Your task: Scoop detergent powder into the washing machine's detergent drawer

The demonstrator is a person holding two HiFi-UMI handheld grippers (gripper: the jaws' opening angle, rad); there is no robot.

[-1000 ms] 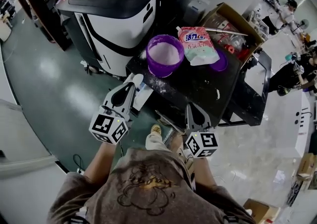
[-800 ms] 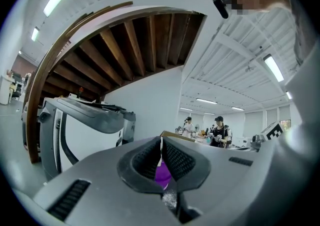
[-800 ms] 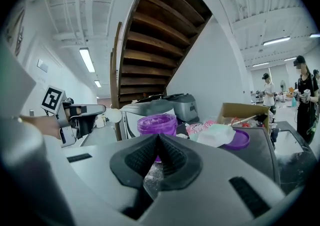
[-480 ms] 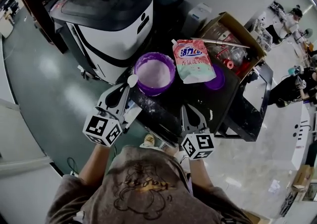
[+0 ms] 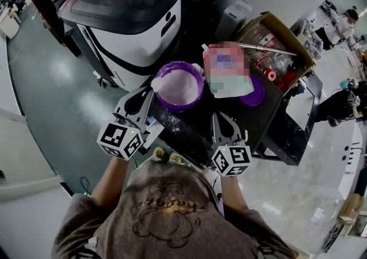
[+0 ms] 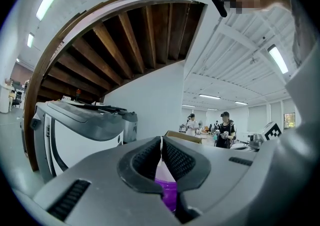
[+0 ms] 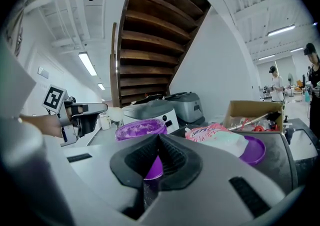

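Overhead, the biggest thing is a white-and-black machine, standing beyond and to the left of the purple tub. The tub sits at the left end of a black worktop and holds white detergent powder. An open cardboard box stands well to the right of the tub, at the worktop's far corner. Just right of the tub lies a detergent pouch, its upper left corner about touching the tub's rim. The pouch's lower right corner lies over a purple lid.

The left gripper is just to the near left of the tub, jaws pinched on the thin handle of a white spoon. The spoon's bowl lies at the tub's left rim (whether it carries powder I cannot tell). The right gripper hovers over the worktop's near edge, nearer than the tub and to its right. Its jaws are pressed together with nothing between them.
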